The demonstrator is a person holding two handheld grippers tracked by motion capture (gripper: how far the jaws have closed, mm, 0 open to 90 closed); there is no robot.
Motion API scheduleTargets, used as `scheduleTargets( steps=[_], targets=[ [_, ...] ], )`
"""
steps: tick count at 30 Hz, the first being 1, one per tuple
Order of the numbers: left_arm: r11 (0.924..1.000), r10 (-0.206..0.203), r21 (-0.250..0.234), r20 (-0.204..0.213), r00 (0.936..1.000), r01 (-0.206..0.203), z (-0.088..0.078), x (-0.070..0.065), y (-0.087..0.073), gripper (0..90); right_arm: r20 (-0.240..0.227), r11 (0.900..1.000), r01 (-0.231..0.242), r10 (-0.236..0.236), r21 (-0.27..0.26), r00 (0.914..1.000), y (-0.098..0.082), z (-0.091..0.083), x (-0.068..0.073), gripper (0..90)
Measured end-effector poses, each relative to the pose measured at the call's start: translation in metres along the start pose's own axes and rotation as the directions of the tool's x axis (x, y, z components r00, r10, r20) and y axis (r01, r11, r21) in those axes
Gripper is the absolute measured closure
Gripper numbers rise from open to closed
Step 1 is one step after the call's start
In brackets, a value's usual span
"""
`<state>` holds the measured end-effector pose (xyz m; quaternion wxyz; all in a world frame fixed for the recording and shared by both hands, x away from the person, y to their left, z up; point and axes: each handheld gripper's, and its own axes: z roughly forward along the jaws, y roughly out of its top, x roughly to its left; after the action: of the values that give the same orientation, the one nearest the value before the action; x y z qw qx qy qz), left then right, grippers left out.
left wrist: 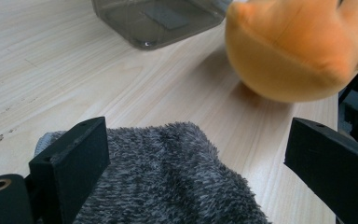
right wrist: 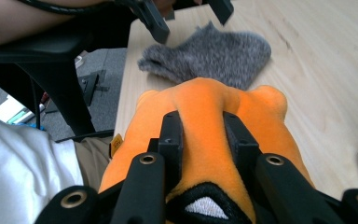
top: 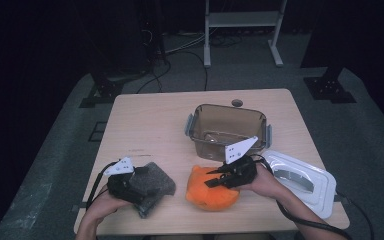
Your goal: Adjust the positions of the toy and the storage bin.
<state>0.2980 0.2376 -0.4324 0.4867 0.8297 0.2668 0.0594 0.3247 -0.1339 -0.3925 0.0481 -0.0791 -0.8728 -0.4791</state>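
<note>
Orange plush toy (top: 211,189) lies near the front edge of the worktop (top: 150,120) in the high view, with the right gripper (top: 219,178) clamped on its top. A smoky plastic container (top: 227,129) stands open just behind the toy, and a white lid (top: 305,180) lies to the right, reaching the worktop's right edge. A grey fuzzy cloth (top: 152,186) lies to the left, under the left gripper (top: 139,176). Bare wood spreads across the back left.

Left gripper view: the jaws stand wide apart above the cloth (left wrist: 177,177), not pressing it. The toy (left wrist: 298,51) sits beyond to the right, apart from the cloth, with the container (left wrist: 158,18) behind and bare wood between.

Right gripper view: the jaws pinch a ridge of the toy (right wrist: 205,140). The cloth (right wrist: 209,56) lies just past it, near the worktop's front edge.
</note>
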Motion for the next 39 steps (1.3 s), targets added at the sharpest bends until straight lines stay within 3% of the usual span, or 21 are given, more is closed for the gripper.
scheduleTargets(
  steps=[13,22,30,35,39],
  targets=[
    [1.0,-0.002,0.002,0.0,1.0,0.002,0.0,0.0,0.0,5.4,0.003,0.996,0.068,-0.068,-0.051,0.9977,0.039,-0.038,0.017,71.8],
    [1.0,-0.006,-0.003,0.007,1.0,0.006,0.0,0.002,-0.001,5.4,0.05,0.992,0.11,-0.108,-0.055,0.993,0.065,-0.07,0.024,71.7],
    [0.9999,-0.012,-0.008,-0.001,0.9999,0.012,-0.003,0.003,-0.002,5.4,0.083,0.99,0.114,-0.107,-0.078,0.9907,0.082,-0.093,0.02,71.7],
    [1.0,-0.006,-0.002,0.002,1.0,0.006,-0.001,0.003,-0.002,5.4,0.104,0.991,0.121,-0.114,-0.06,0.988,0.091,-0.1,0.015,71.6],
    [1.0,-0.006,0.001,0.002,1.0,0.006,0.0,0.003,-0.002,5.4,0.111,0.991,0.11,-0.101,-0.075,0.9886,0.092,-0.105,0.009,71.6]
  ],
)
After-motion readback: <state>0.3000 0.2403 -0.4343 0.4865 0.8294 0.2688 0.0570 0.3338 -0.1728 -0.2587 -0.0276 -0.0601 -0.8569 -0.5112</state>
